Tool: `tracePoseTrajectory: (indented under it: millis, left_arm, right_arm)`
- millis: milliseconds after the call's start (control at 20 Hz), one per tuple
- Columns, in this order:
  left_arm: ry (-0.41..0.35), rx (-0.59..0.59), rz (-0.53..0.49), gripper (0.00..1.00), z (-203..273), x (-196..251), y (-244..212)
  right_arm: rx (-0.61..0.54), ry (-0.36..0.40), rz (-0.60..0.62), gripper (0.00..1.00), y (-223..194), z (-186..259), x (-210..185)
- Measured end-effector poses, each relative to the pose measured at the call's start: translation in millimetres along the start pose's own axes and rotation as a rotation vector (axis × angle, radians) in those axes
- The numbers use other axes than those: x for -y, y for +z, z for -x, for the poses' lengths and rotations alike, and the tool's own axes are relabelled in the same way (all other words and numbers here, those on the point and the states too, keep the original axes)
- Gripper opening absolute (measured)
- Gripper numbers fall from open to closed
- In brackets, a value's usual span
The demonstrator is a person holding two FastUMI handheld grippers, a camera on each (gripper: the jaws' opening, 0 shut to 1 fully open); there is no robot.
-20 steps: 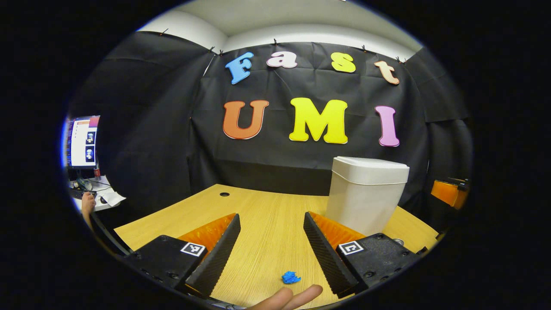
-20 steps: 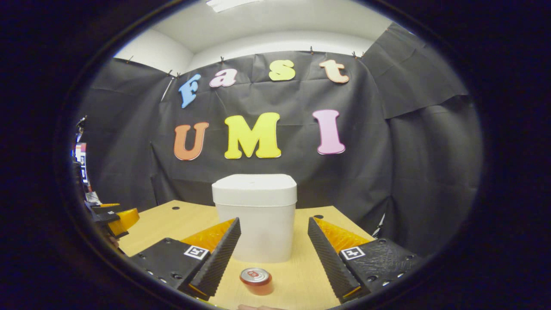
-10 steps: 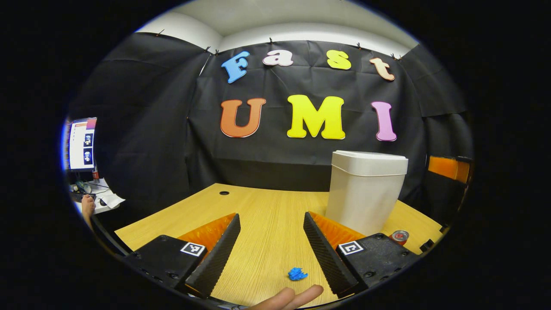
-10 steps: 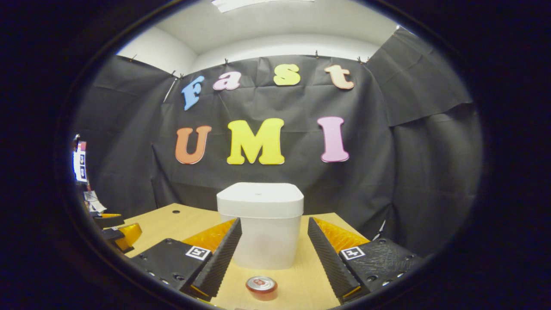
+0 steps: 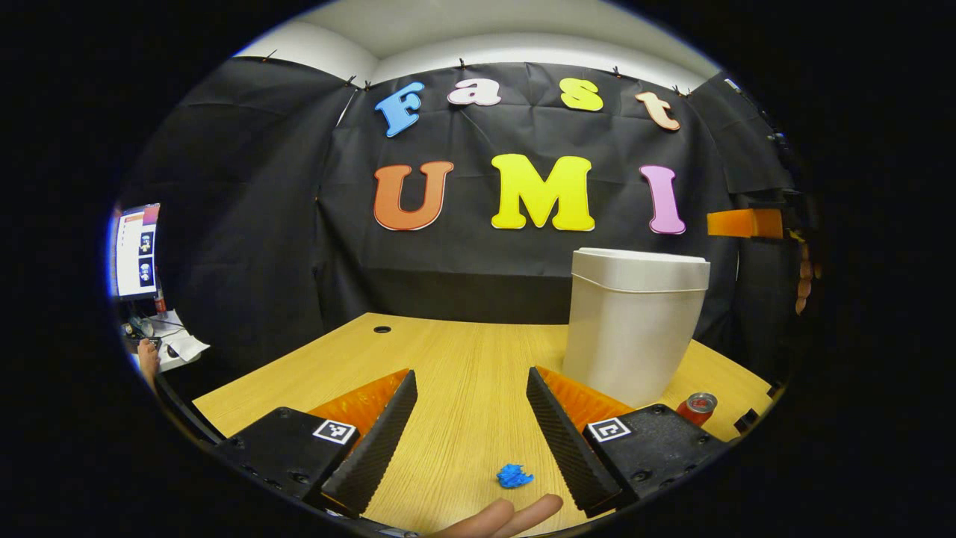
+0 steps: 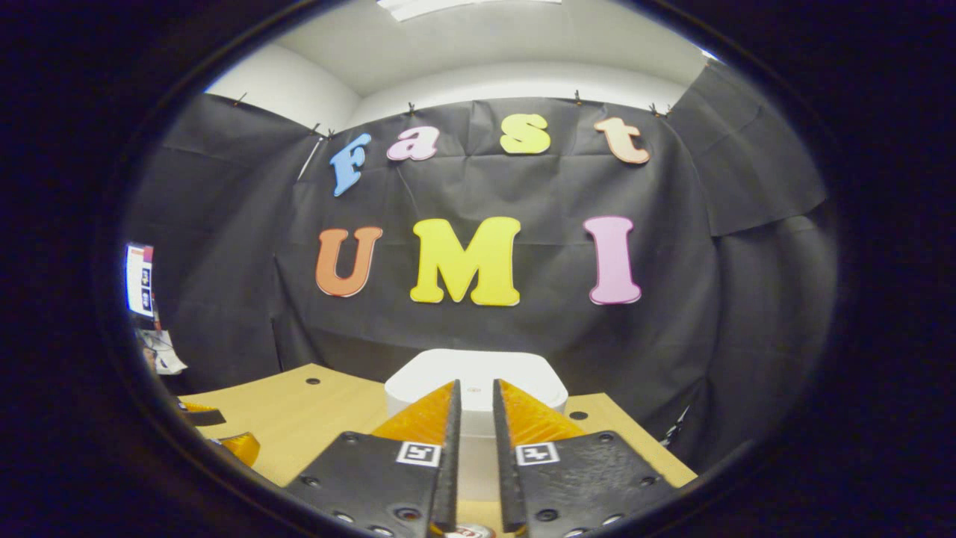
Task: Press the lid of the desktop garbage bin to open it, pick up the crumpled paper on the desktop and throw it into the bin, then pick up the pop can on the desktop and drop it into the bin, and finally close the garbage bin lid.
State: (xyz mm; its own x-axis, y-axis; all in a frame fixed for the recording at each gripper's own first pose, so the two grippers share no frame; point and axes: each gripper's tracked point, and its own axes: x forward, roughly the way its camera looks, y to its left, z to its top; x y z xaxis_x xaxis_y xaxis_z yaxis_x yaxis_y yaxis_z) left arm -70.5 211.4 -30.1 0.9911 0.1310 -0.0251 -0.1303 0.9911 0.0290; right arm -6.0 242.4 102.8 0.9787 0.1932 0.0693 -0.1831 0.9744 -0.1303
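A white bin [image 5: 631, 329] with its lid down stands on the wooden table [image 5: 463, 359], right of centre in the left gripper view. Blue crumpled paper [image 5: 514, 476] lies near the front edge, between the open fingers of my left gripper [image 5: 470, 373], which hovers low over the table. A red pop can [image 5: 696, 408] stands to the right of the bin's foot. My right gripper [image 6: 476, 385] is shut with nothing between its fingers, raised just above and in front of the bin lid [image 6: 538, 381]. The can's top [image 6: 467, 532] peeks out below it.
A person's fingers [image 5: 500, 515] show at the bottom edge near the paper. A monitor [image 5: 136, 250] and a cluttered desk sit far left. A cable hole [image 5: 382, 329] marks the table's far side. The right gripper's finger [image 5: 747, 223] shows high beside the bin.
My right gripper has risen from table level to the height of the bin lid and shut its fingers. The left gripper has hardly moved.
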Motion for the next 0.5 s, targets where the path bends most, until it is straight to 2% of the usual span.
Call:
tracePoseTrajectory:
  millis: [100,150,200,350,500]
  left_arm:
    - [0.004,-0.004,-0.015,0.96,-2,2,-3]
    - [0.004,-0.005,-0.021,0.96,-4,3,-5]
    - [-0.001,-0.010,-0.025,0.96,-4,6,-7]
    - [-0.011,-0.015,-0.036,0.97,-5,9,-9]
    - [-0.002,-0.009,-0.042,0.97,-7,8,-10]
  right_arm:
    - [-0.003,-0.026,0.036,0.05,-1,-23,0]
    - [-0.021,-0.023,0.045,0.05,-8,-36,0]
    - [-0.052,-0.012,0.040,0.00,-14,-45,-7]
    - [-0.115,0.024,-0.007,0.00,-26,-57,-15]
    - [-0.096,-0.025,-0.024,0.00,-22,-66,-1]
